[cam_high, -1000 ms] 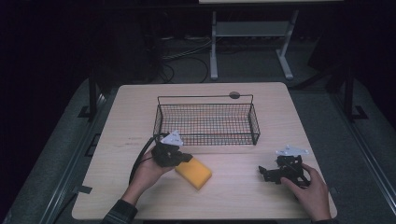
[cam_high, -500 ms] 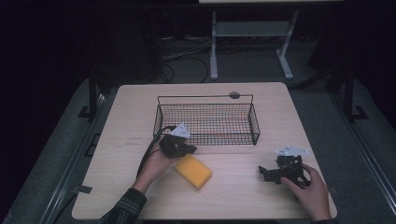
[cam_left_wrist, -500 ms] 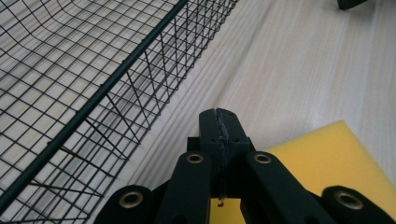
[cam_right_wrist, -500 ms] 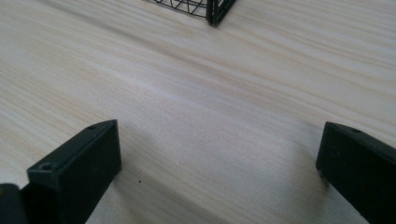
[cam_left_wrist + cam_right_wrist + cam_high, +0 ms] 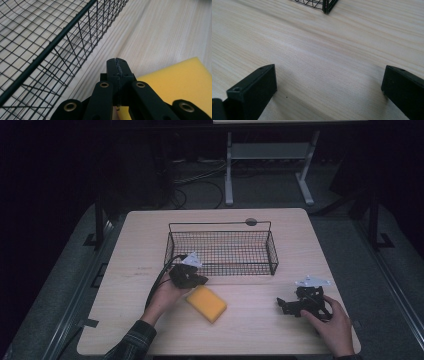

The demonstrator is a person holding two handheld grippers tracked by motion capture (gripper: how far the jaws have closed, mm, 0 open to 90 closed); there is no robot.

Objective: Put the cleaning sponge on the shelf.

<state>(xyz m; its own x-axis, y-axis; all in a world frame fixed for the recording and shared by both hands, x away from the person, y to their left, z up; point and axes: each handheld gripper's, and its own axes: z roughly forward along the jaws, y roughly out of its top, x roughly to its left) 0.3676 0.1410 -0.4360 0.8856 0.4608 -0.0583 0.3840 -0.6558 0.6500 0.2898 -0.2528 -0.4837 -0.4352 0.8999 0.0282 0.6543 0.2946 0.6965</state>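
Note:
A yellow sponge (image 5: 206, 303) lies flat on the wooden table (image 5: 140, 250), just in front of a black wire basket (image 5: 220, 255). My left gripper (image 5: 200, 280) hovers by the sponge's far left corner, close to the basket's front wall. In the left gripper view its jaws are pressed together with nothing between them (image 5: 117, 67), the sponge (image 5: 180, 80) to their right and the basket (image 5: 50, 47) to their left. My right gripper (image 5: 283, 306) rests low at the table's front right, jaws wide open (image 5: 328, 87) over bare wood.
The basket holds nothing that I can see. A small dark round disc (image 5: 251, 222) sits on the table behind the basket's back rim. A basket corner (image 5: 325, 5) shows at the top of the right gripper view. Beyond the table, a dark floor with cables and a white stand (image 5: 265, 155).
My left gripper has moved a little to the right and away from the person, closer to the basket's front wall, still shut. The sponge and the right gripper have not moved.

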